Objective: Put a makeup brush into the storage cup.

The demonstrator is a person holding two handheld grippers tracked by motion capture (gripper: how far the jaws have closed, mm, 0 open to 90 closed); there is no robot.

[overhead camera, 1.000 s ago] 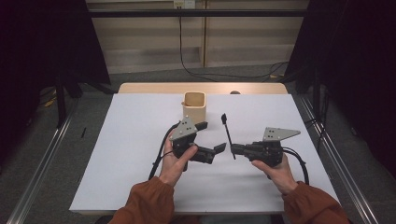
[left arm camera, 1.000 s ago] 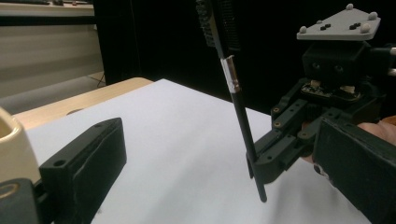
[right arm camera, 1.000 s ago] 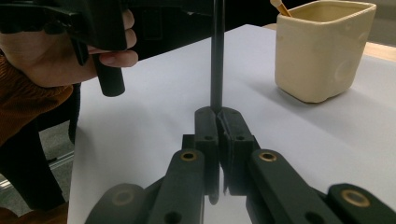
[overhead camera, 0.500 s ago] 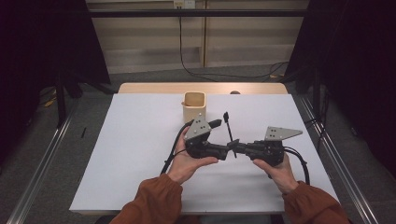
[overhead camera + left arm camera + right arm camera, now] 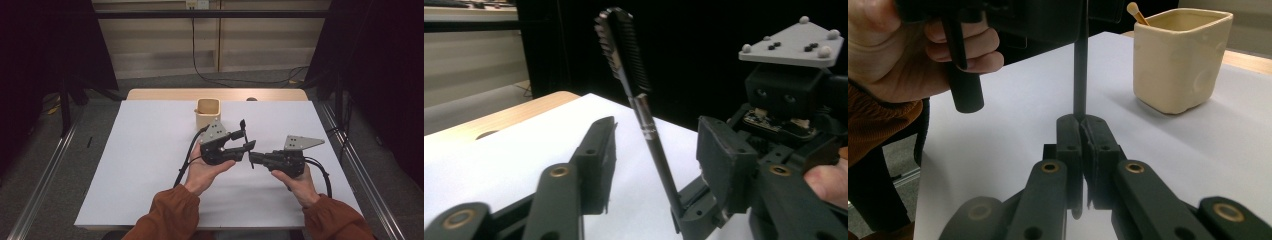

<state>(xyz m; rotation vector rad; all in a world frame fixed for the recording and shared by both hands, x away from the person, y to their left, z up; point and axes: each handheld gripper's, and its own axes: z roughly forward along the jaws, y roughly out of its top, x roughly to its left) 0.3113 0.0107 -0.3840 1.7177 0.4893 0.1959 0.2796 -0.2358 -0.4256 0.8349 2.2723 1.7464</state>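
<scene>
Clamped in the right gripper [image 5: 254, 158], a black brush [image 5: 624, 55] stands upright between the spread fingers of the left gripper [image 5: 242, 142], just in front of the cream cup [image 5: 207, 112] on the white table [image 5: 140, 150]; no lettering is legible.

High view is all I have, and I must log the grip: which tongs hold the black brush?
Observer: The right tongs are shut on the handle end of the brush, which stands upright.
Operator: And the left tongs?
Observer: The left tongs are open, one jaw on either side of the shaft, not closed on it.
Operator: Anything in the cup?
Observer: The cup holds a stick with a rounded pale tip.
</scene>
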